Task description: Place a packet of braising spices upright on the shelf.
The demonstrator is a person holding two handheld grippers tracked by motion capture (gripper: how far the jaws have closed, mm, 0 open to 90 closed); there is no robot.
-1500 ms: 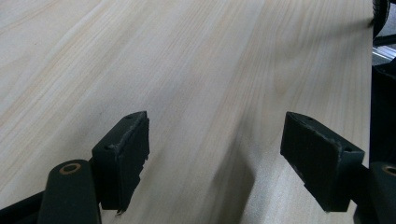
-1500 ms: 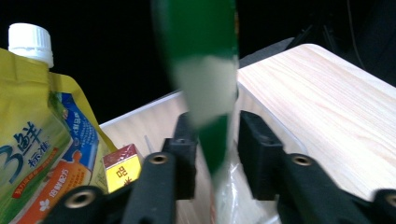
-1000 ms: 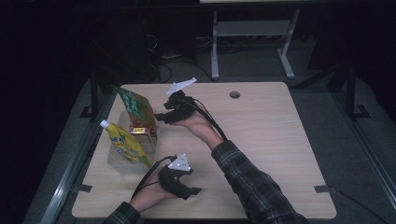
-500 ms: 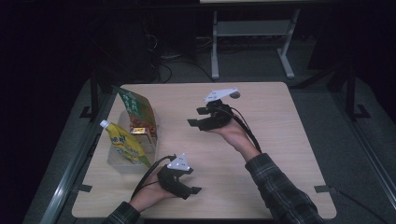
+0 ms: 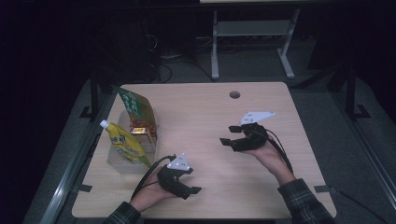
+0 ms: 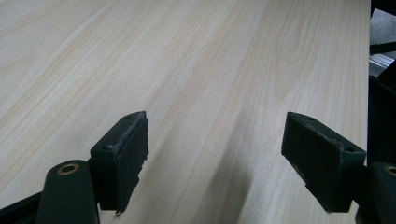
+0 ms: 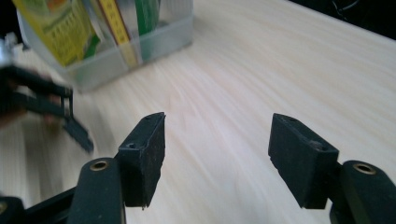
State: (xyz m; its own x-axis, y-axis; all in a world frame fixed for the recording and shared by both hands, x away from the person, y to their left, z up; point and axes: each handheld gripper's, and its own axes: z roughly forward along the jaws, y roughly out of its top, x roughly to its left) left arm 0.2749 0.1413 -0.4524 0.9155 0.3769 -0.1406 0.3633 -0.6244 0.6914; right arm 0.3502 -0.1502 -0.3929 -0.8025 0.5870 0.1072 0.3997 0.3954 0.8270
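High view has my right hand-held gripper [image 5: 232,135] hovering over bare wood to the right of the clear plastic bin [image 5: 122,161], well apart from it, jaws parted with nothing between them and pointing roughly back toward the bin. My left hand-held gripper [image 5: 190,187] sits low near the front edge of the counter [image 5: 261,186], just right of the bin's front corner, jaws spread wide and empty. The bin stands at the left edge of the counter and holds a green snack bag [image 5: 135,108] leaning at its back, a yellow spouted refill pouch [image 5: 124,145] tilted at its front, and a small brown packet [image 5: 141,134] between them. In the right gripper view the bin [image 7: 140,46] sits up and to the left beyond my pads [image 7: 148,154], which are clear of everything. As I judge it, the packing step is finished and the job now is to bring this hand to rest. To do that well I would keep the jaws as open as they are, so no pad catches the counter, and settle the hand on bare wood to the right of the bin. I would also stay wide of the bin's near wall: the pouch and bag lean loosely, and a knock could tip them out.
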